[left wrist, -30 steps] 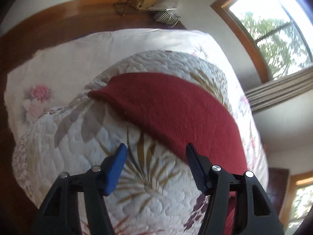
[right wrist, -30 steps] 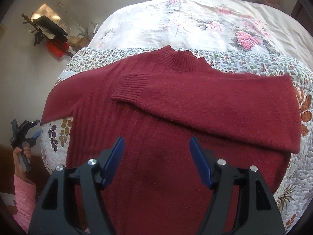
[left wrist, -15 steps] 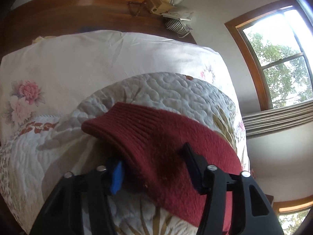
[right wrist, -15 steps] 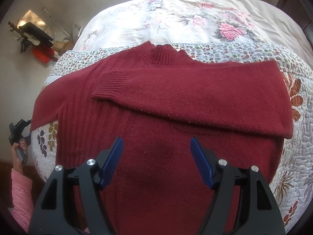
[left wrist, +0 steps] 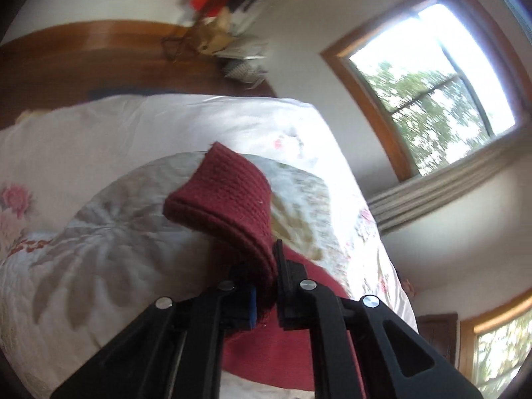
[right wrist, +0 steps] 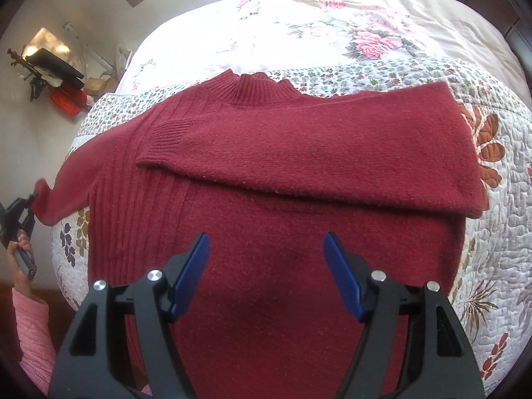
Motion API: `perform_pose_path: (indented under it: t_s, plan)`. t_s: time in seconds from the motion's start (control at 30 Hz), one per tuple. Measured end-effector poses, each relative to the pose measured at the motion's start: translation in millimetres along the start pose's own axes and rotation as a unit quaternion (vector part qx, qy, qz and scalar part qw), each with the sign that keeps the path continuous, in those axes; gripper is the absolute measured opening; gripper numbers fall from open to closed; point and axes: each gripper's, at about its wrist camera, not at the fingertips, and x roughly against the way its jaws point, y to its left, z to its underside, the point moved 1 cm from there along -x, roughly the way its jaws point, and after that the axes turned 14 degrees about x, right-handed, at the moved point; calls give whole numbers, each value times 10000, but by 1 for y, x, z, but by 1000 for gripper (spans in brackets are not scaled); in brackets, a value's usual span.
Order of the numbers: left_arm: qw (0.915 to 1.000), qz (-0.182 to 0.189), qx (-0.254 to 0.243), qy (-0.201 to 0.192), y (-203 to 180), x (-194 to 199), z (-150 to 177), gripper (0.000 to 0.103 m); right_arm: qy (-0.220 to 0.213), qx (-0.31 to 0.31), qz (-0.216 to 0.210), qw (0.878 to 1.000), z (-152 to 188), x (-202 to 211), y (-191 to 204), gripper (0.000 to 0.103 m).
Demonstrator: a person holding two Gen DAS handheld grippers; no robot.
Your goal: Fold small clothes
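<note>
A dark red knit sweater (right wrist: pixel 299 173) lies flat on the quilted bed, collar away from me, with one sleeve folded across its chest. Its other sleeve (right wrist: pixel 73 183) stretches off to the left edge of the bed. In the left wrist view that sleeve's ribbed cuff (left wrist: pixel 226 199) is lifted off the quilt, and my left gripper (left wrist: pixel 266 282) is shut on it. The same left gripper (right wrist: pixel 13 212) shows small at the far left of the right wrist view, in a hand. My right gripper (right wrist: pixel 266 272) hovers open over the sweater's lower body, nothing between its fingers.
The floral quilt (right wrist: pixel 492 232) covers the bed, with a white flowered sheet (right wrist: pixel 332 26) beyond it. A wooden headboard (left wrist: pixel 83 56) and a cluttered stand (left wrist: pixel 219 43) lie behind the bed. A window (left wrist: pixel 432 76) is at the right. A pink sleeve (right wrist: pixel 30 329) is at lower left.
My left gripper went from open near the sleeve to shut on its cuff and has lifted it off the quilt. My right gripper stayed open over the sweater, drifting slightly.
</note>
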Motion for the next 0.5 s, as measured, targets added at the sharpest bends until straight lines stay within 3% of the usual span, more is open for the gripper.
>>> perform_pose_path:
  t_s: [0.2,0.5]
  plan:
    - [9936,471,-912,463,-83,-20,65,8,-99,-97,5,9999,12,13,-17,71]
    - [9681,799,-1860,1475,-175,-75,190,8,-155,-303,67,9994,33,24,-48,71]
